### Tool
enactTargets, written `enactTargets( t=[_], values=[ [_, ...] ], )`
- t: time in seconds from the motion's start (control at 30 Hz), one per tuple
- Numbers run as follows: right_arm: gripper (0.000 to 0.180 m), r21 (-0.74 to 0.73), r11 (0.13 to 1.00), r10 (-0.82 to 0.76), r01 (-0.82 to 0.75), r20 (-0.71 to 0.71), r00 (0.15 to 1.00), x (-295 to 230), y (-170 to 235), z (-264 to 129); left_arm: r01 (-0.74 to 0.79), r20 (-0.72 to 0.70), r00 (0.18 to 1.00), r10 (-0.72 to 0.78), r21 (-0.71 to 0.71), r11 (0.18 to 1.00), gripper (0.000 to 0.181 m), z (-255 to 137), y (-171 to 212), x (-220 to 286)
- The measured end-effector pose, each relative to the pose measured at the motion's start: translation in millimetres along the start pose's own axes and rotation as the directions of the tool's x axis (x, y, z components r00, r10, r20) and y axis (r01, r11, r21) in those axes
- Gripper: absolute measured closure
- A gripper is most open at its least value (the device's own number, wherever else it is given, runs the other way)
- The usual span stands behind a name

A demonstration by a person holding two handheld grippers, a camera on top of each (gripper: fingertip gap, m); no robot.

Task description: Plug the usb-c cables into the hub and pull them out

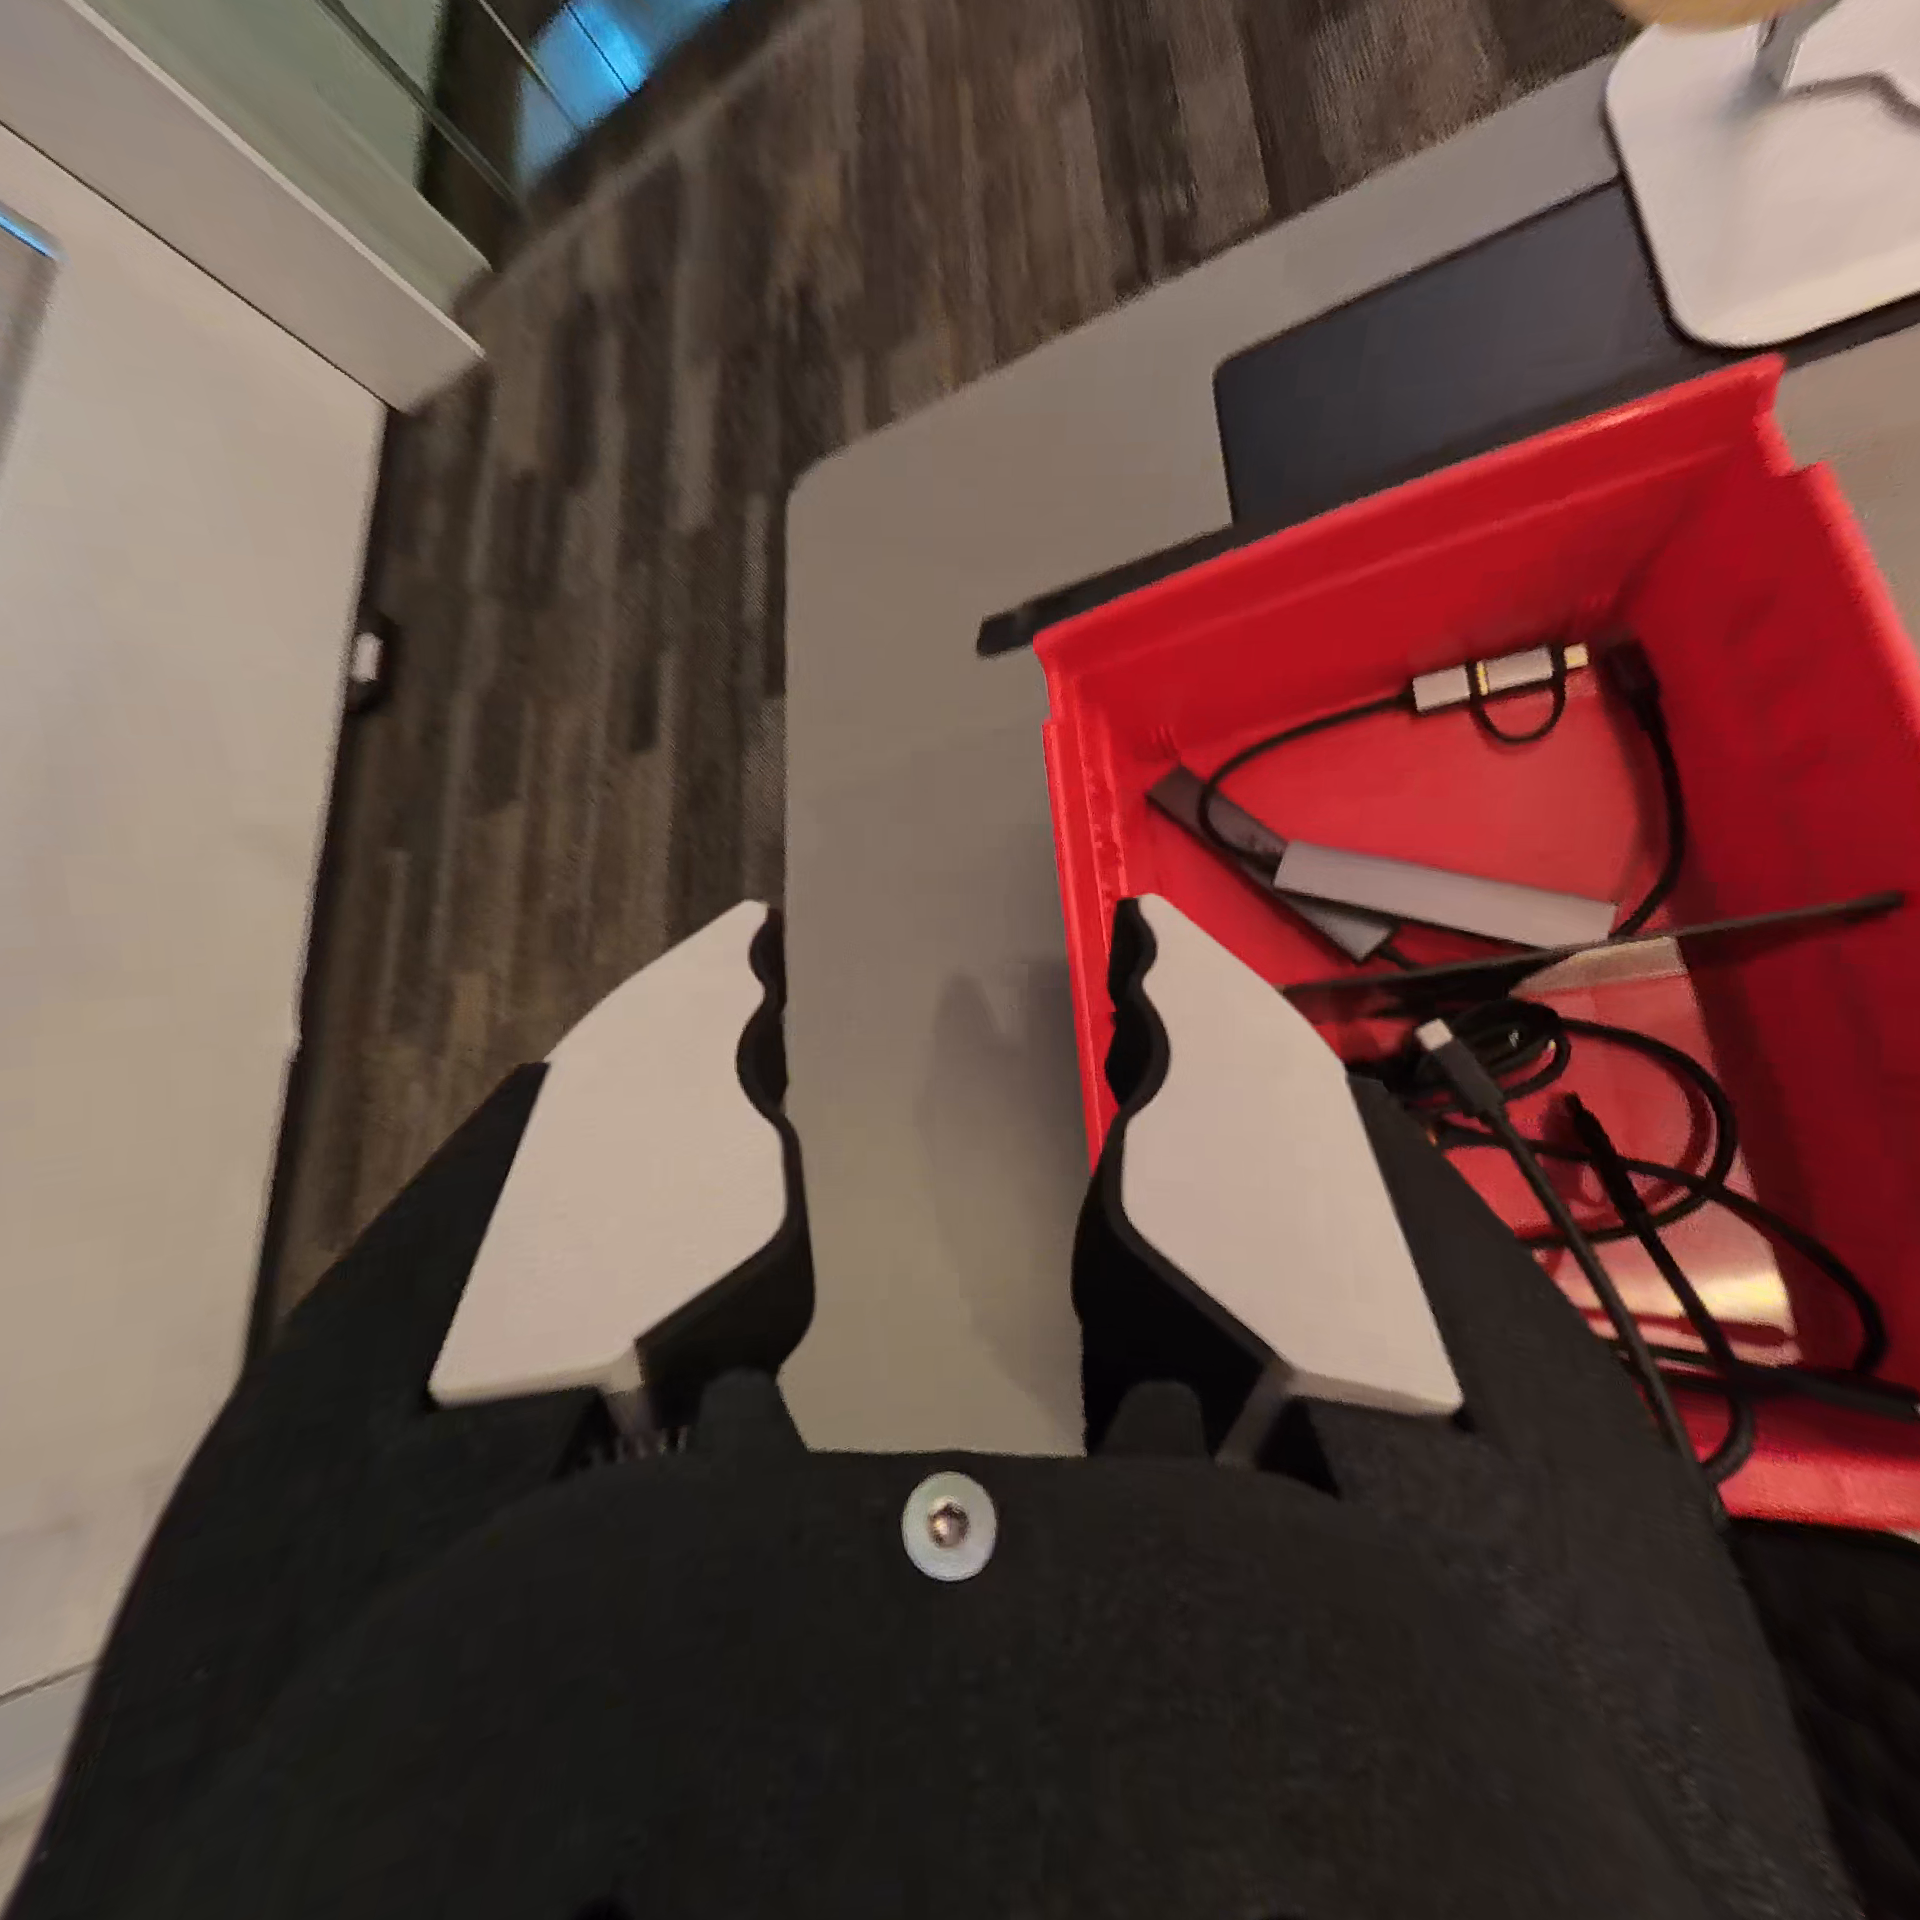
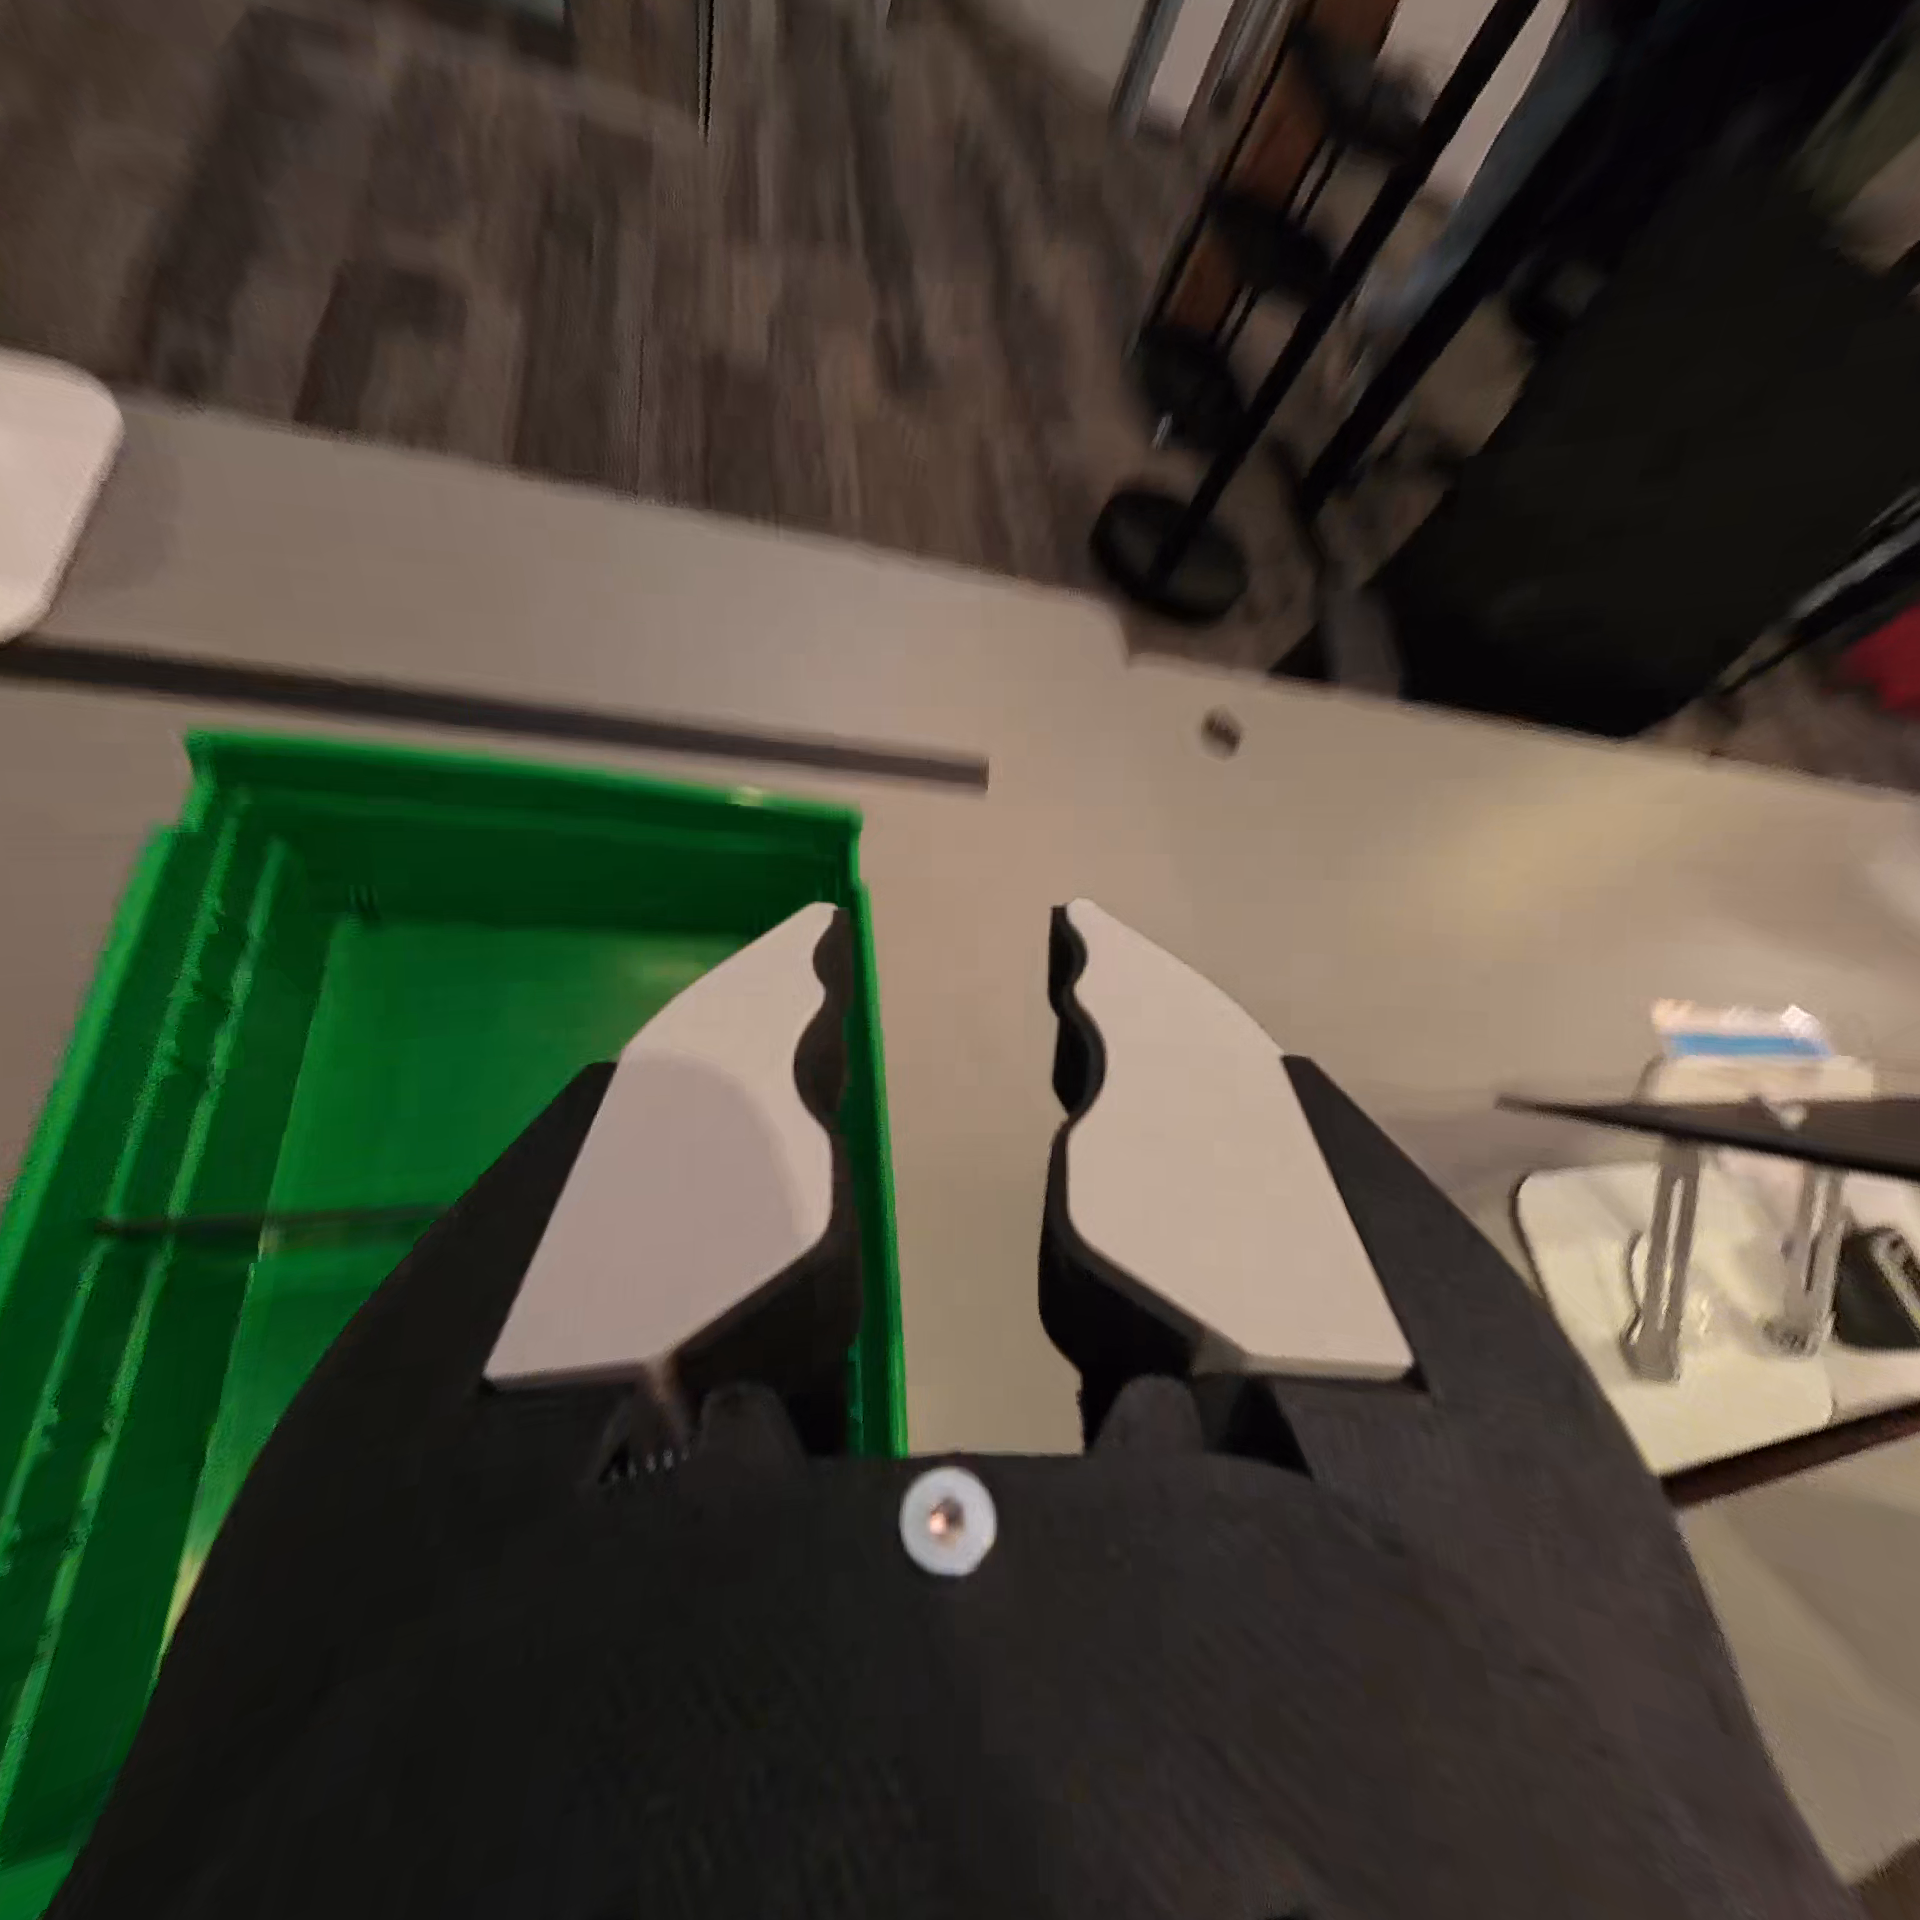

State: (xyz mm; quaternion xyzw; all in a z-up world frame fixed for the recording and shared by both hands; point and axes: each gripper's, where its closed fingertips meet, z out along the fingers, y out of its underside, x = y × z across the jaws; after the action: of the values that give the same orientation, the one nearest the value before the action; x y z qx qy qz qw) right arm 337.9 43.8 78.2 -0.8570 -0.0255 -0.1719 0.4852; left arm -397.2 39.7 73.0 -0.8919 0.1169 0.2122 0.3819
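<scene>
Since the hub (image 1: 1444, 883) and cables (image 1: 1621, 1122) sit untouched in the red bin (image 1: 1081, 831), left gripper (image 1: 940, 920) and right gripper (image 2: 951, 914) hover released, probably about to reach in

My left tongs (image 1: 945, 925) are black with pale grey fingers (image 1: 644, 1143), like my right tongs (image 2: 951, 920). Beside the left ones, a red bin (image 1: 1829, 831) holds black cables (image 1: 1662, 1174) and grey hubs (image 1: 1444, 883). The green bin (image 2: 187, 987) stands apart.
</scene>
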Motion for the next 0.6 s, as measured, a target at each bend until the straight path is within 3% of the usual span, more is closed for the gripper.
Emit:
enactTargets(
  t=[0.03,0.17,0.33,0.6],
  values=[
    [0.142,0.076,0.997,0.001,0.001,-0.020,1.000,-1,-15,-9,-0.026,0.029,0.999,0.025,0.025,0.999,0.121,-4,-9,3],
    [0.127,0.302,0.953,-0.018,0.031,-0.046,0.999,-16,-54,-41,-0.229,0.150,0.966,0.212,0.112,0.967,0.122,-14,-50,33],
    [0.109,0.461,0.873,-0.101,0.156,-0.142,0.985,-38,-78,-62,-0.504,0.295,0.847,0.442,0.183,0.844,0.111,-29,-98,105],
    [0.105,0.454,0.859,-0.175,0.235,-0.170,0.970,-70,-87,-47,-0.779,0.424,0.623,0.657,0.266,0.568,0.111,-60,-125,221]
  ],
)
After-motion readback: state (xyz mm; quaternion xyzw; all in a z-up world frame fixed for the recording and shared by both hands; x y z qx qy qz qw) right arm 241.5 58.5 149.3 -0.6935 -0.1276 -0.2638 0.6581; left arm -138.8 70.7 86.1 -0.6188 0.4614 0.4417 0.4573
